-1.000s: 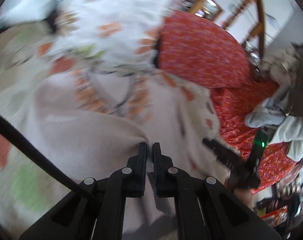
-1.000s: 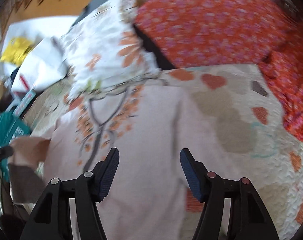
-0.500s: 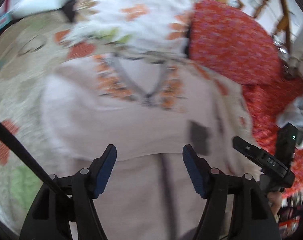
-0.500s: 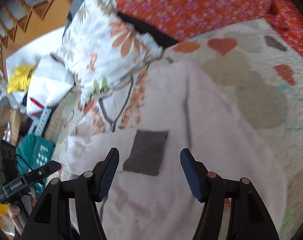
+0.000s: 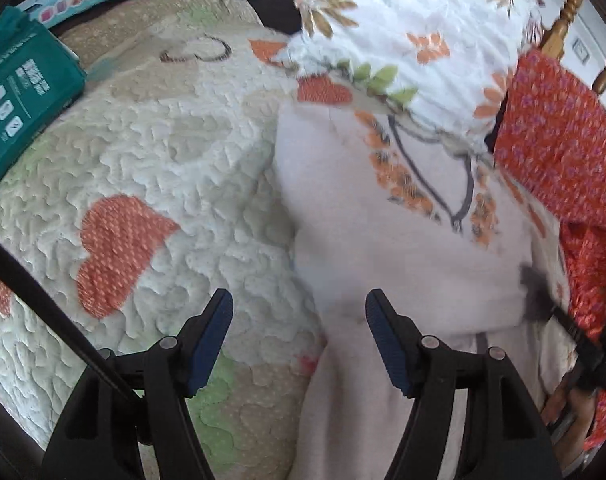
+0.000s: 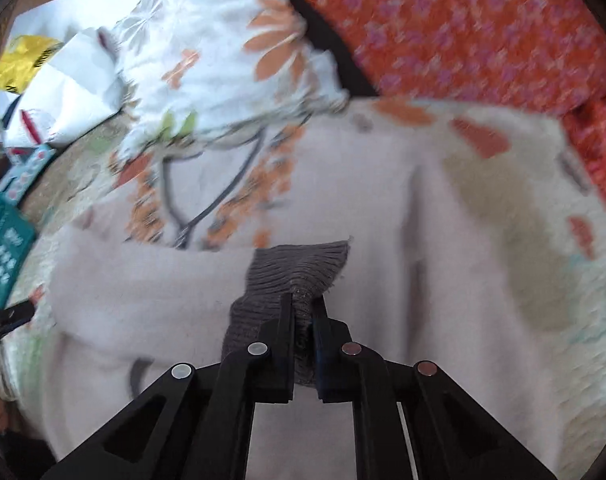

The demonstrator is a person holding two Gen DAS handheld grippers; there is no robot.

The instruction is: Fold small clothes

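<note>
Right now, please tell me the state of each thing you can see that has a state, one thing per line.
Left claw: open, empty, above the sweater's left edge.
Right claw: just closed, shut on the grey ribbed cuff.
Pale pink sweater: lying on the quilt, one sleeve folded across its front.
Quilt: spread flat under the sweater.
Floral pillow: resting over the sweater's neckline.

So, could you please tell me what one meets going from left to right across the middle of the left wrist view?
Teal printed box → cream quilted bedspread with orange hearts → pale pink garment with orange embroidery → red floral fabric.
</note>
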